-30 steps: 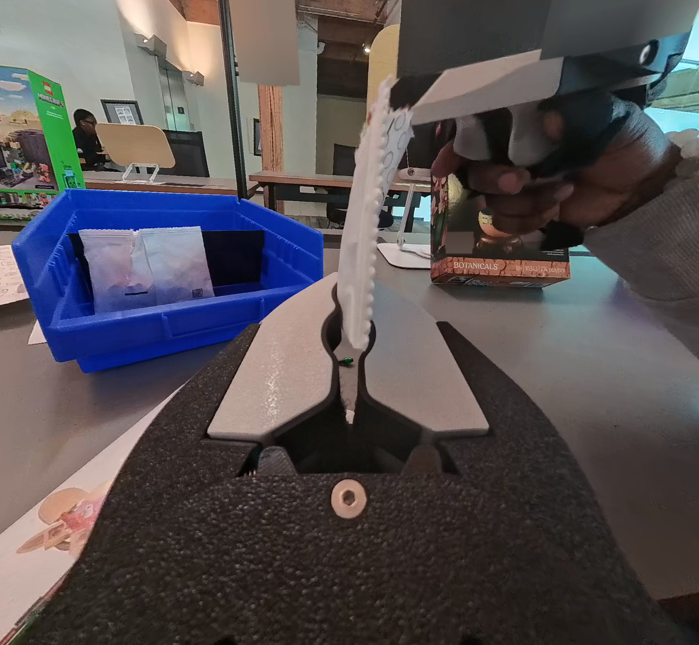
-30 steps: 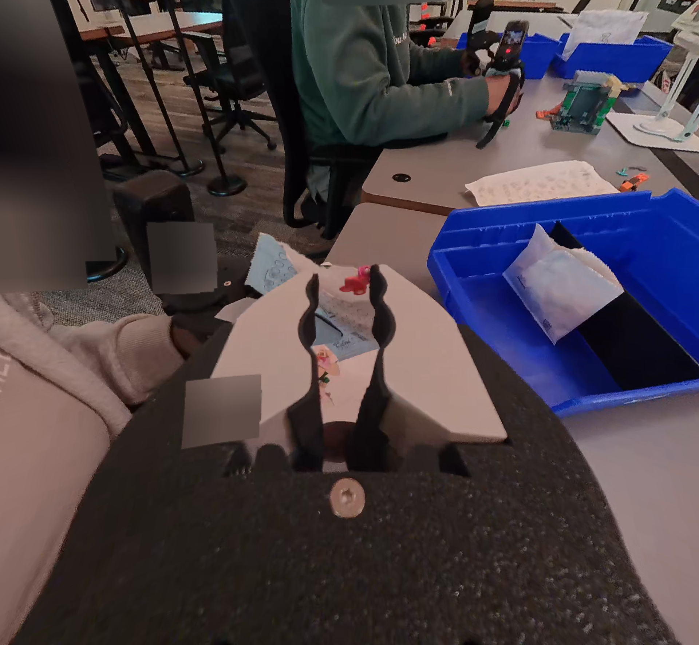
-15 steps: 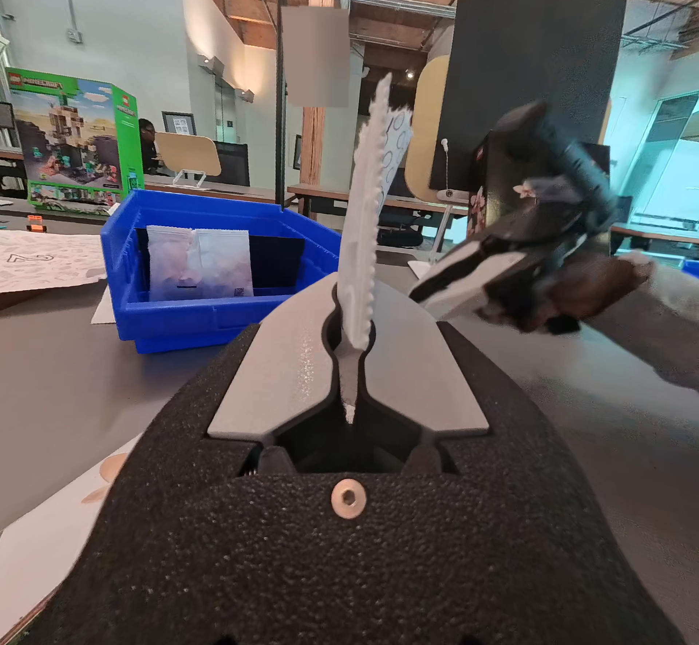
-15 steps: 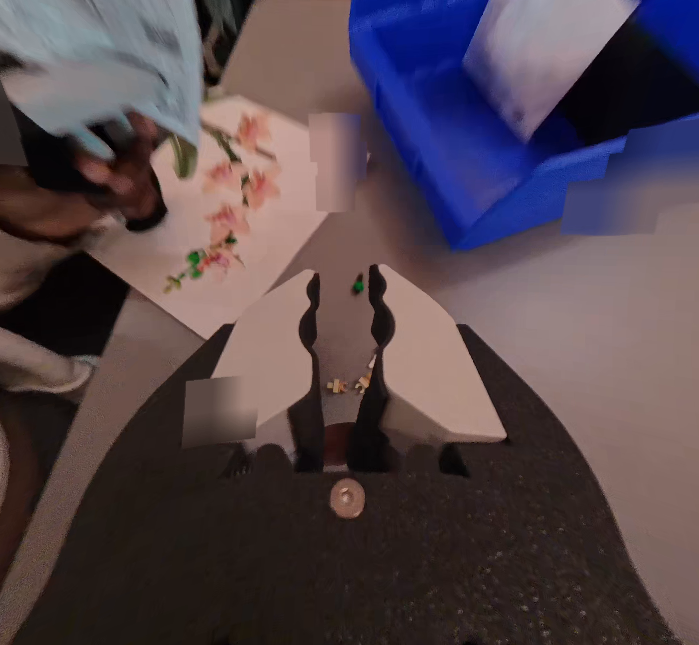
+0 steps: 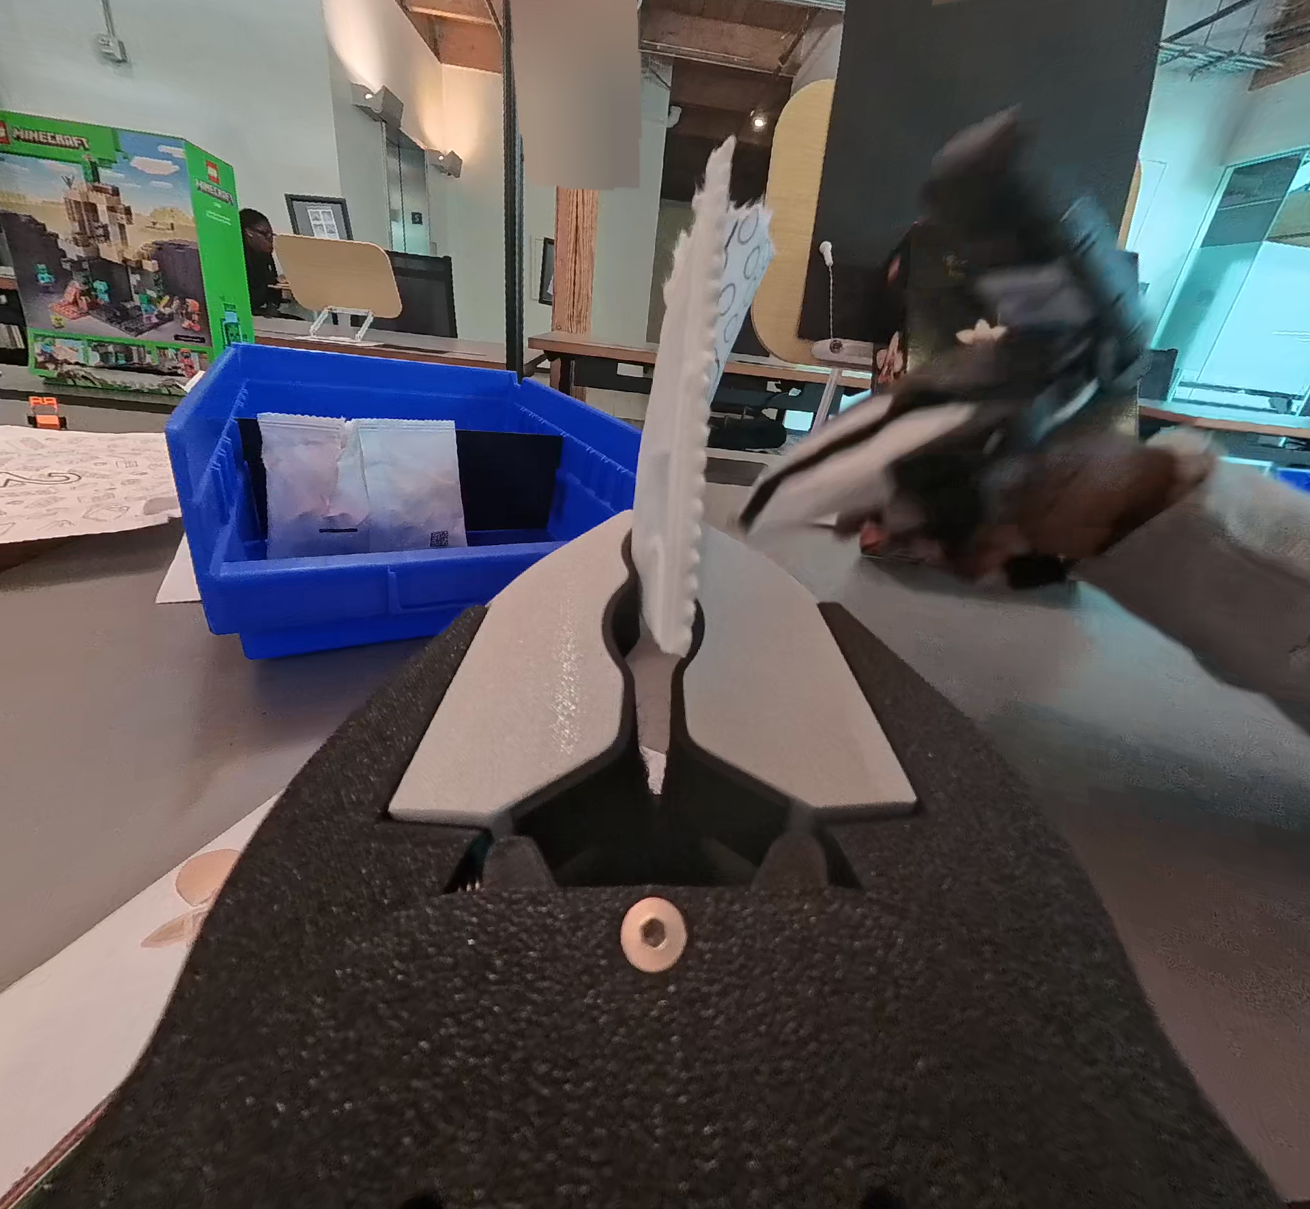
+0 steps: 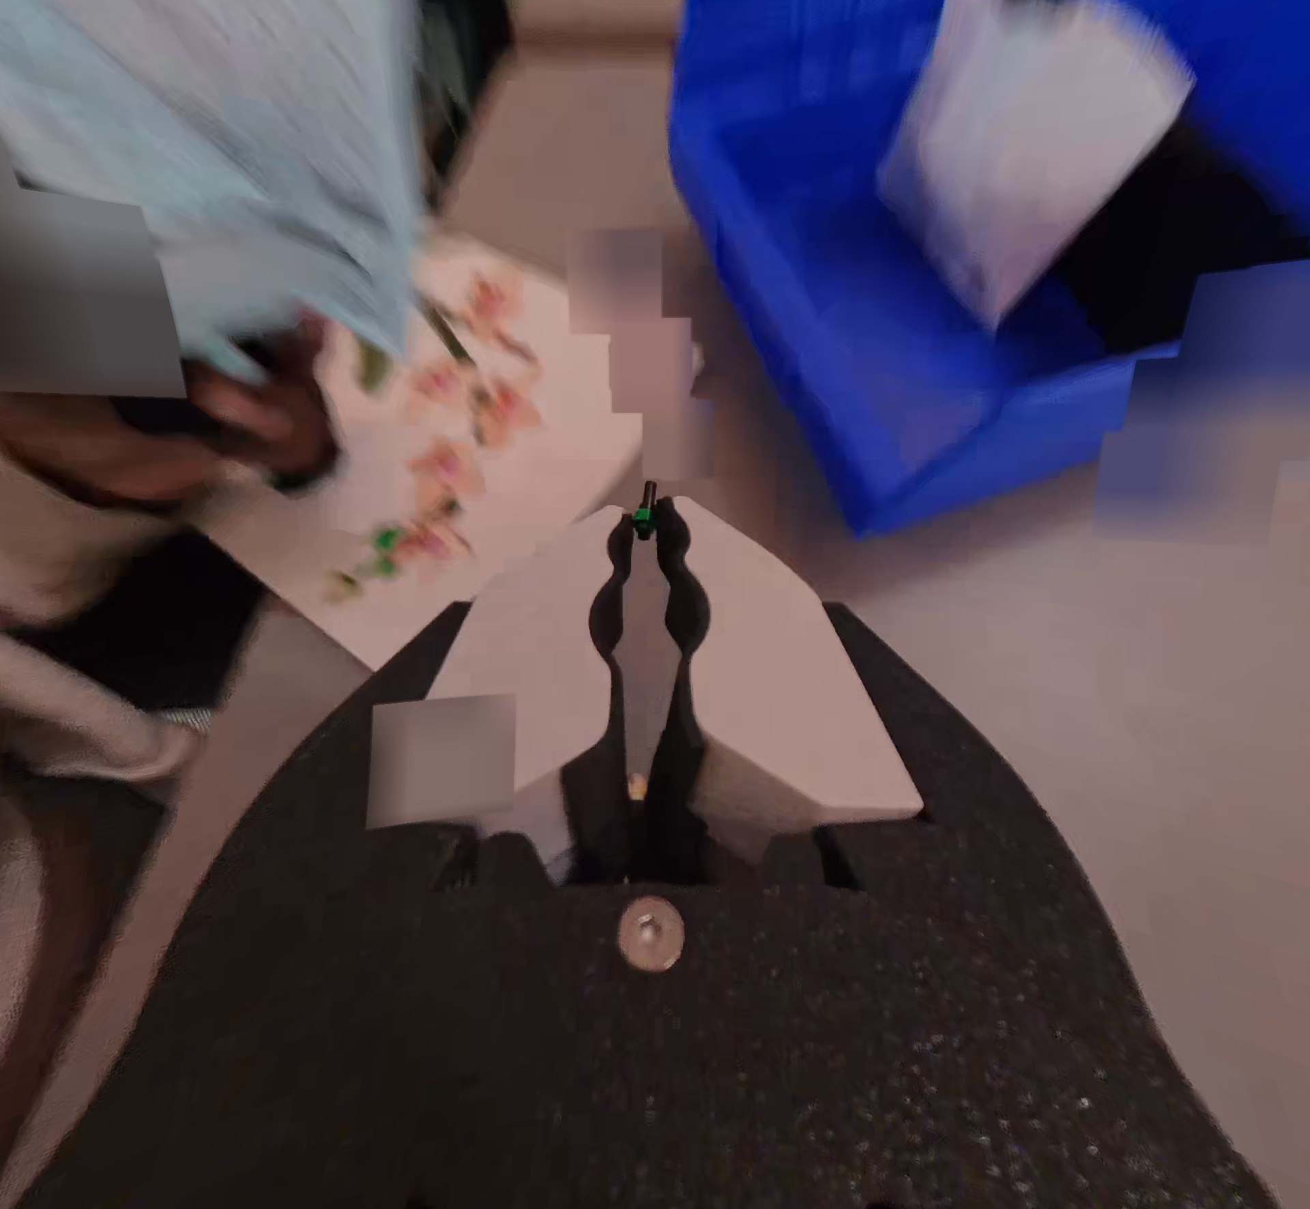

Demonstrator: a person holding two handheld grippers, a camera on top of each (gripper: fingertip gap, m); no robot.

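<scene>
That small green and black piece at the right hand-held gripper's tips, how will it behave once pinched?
The small green and black piece sits right between the right hand-held gripper tips, which are nearly closed on it. It looks tiny, hard and light, so probably stiff. Its narrow peg shape may roll on the grey table or slip out if pinched off-centre. Blur hides finer detail.

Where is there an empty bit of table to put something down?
Bare grey table lies in front of the blue plastic bin, and right of the left gripper. It is crowded around the flowered white sheet.
</scene>
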